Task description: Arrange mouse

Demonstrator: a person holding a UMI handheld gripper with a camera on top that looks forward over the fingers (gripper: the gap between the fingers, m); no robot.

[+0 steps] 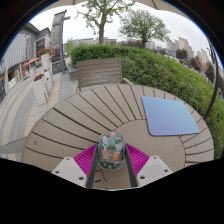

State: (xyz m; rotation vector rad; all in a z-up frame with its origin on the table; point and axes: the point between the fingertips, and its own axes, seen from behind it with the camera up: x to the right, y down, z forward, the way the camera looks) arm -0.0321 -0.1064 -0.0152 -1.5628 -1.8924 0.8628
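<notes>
1. Mouse (111,150): a small grey-green rounded device sits between the two pink pads of the tongs (111,160), close to the camera and above the near edge of the round slatted wooden surface (90,115).
2. Both pads appear to press against its sides, so I judge the tongs clenched on the mouse; whether it is lifted clear of the slats or resting on them cannot be told from this view.
3. Beyond the tongs and off to the right lies a light blue rectangular mouse mat (168,115), flat on the surface and well apart from the mouse. Nothing lies on it.
4. Progress, as a judgement: the pick-up looks done, since the mouse is in the grip. The placing is not yet done, because the mouse is nowhere near the mat, which seems the likely spot for it.
5. What is left, by that reading: carry the mouse forward and to the right, set it down on the mat, and let go.
6. Further off stand a wooden chair (100,72) at the far side of the surface, a green hedge (160,65) behind it, trees and buildings past that. None of these bears on the task.
</notes>
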